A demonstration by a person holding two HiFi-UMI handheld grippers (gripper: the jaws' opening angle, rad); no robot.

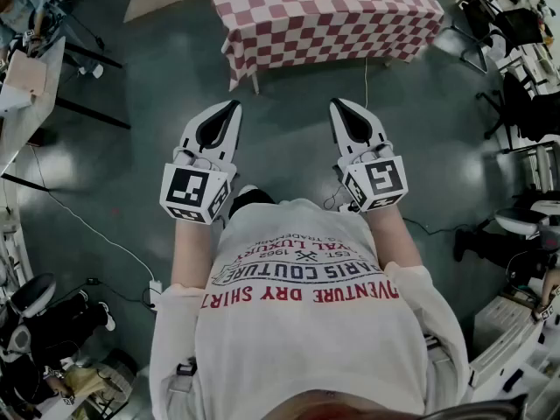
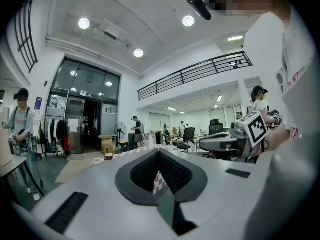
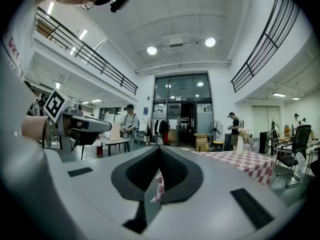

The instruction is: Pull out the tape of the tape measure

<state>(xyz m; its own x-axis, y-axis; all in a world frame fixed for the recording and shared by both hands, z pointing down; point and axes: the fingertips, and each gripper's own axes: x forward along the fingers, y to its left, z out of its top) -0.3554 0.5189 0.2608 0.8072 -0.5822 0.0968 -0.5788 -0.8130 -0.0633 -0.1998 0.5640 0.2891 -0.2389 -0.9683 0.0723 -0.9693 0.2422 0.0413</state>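
The person stands on the dark floor (image 1: 289, 156) with both tools held out level in front of the white T-shirt (image 1: 306, 322), side by side and well apart. The left claw (image 1: 233, 105) is fully closed, its dark ribbed pads meeting tip to tip with nothing between them. The right claw (image 1: 336, 103) is the same: pressed together and empty. Each carries its marker cube (image 1: 194, 193) at the back, near the wrist.

Ahead of both claws, not touching them, stands the bench (image 1: 324, 16), draped in a red-and-white checked cloth. The tape measure cannot be made out with any certainty. In the left gripper view a small brownish object (image 2: 108, 156) sits on the bench's near corner (too small to name), and neither claw is near it.

Beyond the bench, that view shows cardboard boxes (image 2: 106, 144) by a glass doorway, with people standing about the hall.
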